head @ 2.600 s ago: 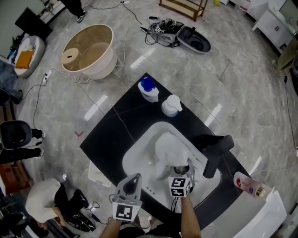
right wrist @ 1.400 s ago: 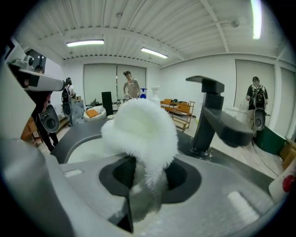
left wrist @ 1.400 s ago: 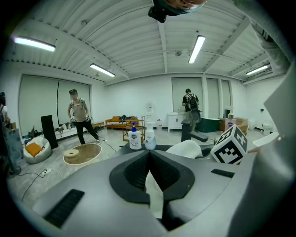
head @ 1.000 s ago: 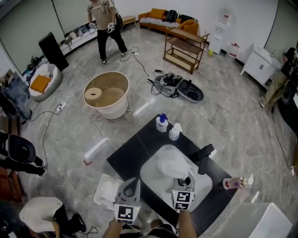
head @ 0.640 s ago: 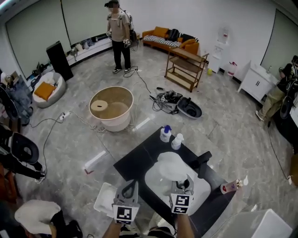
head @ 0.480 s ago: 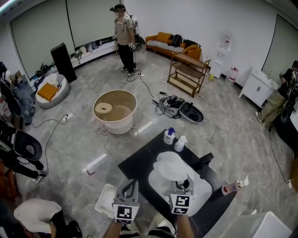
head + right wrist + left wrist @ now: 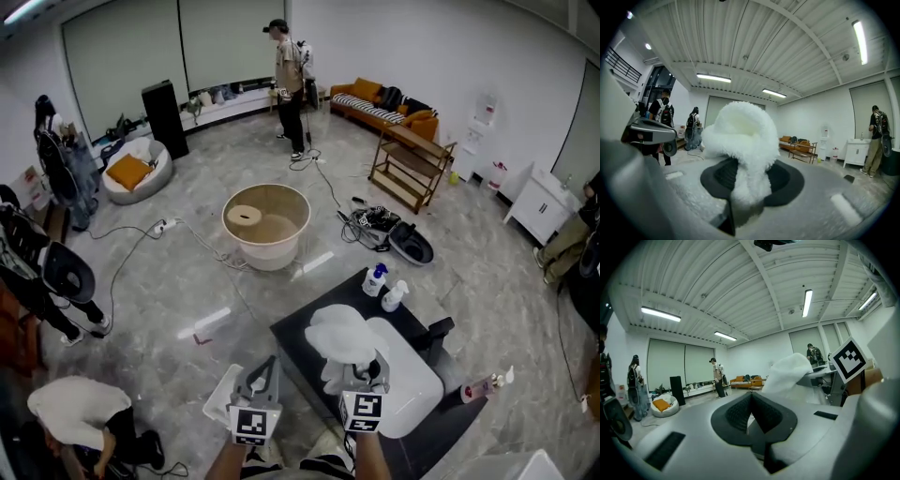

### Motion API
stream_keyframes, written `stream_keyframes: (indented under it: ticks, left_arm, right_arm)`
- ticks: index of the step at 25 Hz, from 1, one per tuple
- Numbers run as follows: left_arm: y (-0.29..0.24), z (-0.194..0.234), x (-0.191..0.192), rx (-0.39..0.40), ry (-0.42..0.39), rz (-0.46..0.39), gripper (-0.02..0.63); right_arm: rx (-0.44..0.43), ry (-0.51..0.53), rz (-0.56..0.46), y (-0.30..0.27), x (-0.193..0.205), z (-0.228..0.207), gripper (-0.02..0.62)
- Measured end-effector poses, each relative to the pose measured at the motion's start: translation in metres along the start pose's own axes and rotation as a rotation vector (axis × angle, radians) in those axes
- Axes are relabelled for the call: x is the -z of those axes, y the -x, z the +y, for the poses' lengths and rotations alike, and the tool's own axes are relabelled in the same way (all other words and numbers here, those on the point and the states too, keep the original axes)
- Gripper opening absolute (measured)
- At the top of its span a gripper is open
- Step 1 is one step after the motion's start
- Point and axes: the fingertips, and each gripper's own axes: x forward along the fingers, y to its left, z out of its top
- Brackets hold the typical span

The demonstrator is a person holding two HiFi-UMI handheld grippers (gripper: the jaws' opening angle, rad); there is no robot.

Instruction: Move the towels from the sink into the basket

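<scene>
— Where do things stand, starting from the left?
— The left gripper is just left of the sink. Its jaws are pressed together with nothing between them, so it takes no part in the carry.
— And the basket?
— The basket stands well apart from the sink, beyond its far-left corner. I see only a round pale disc in it and no towel, so nothing looks delivered yet.
— The towel?
— One fluffy white towel hangs above the sink's left rim, out of the bowl. The right gripper pinches it, jaws a narrow way apart with the pile bunched between them.
— What's left?
— I'd say the pick is done. The carry across to the basket and the drop remain. The bare part of the sink shows no other towel, though the held one hides some of it.
</scene>
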Motion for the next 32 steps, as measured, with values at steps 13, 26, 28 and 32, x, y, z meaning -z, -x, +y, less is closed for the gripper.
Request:
stream_keyframes:
  ticks: [13, 26, 28, 32]
  left_arm:
    - [0.08, 0.1, 0.024, -0.182, 0.025, 0.023, 0.009]
    - [0.142, 0.173, 0.076, -0.3, 0.054, 0.093, 0.009]
    - [0.147, 0.179, 0.088, -0.323, 0.067, 0.104, 0.009]
    - [0.157, 0.19, 0.116, -0.367, 0.1, 0.136, 0.009]
  right_arm:
    - [-0.2, 0.024, -0.059, -0.021, -0.032, 0.139, 0.126]
    - [-0.376, 0.014, -0.044, -0.039, -0.014, 0.263, 0.126]
    - [-0.409, 0.013, -0.032, -0.045, -0.006, 0.277, 0.127]
    - [-0.479, 0.017, -0.01, -0.055, 0.014, 0.306, 0.127]
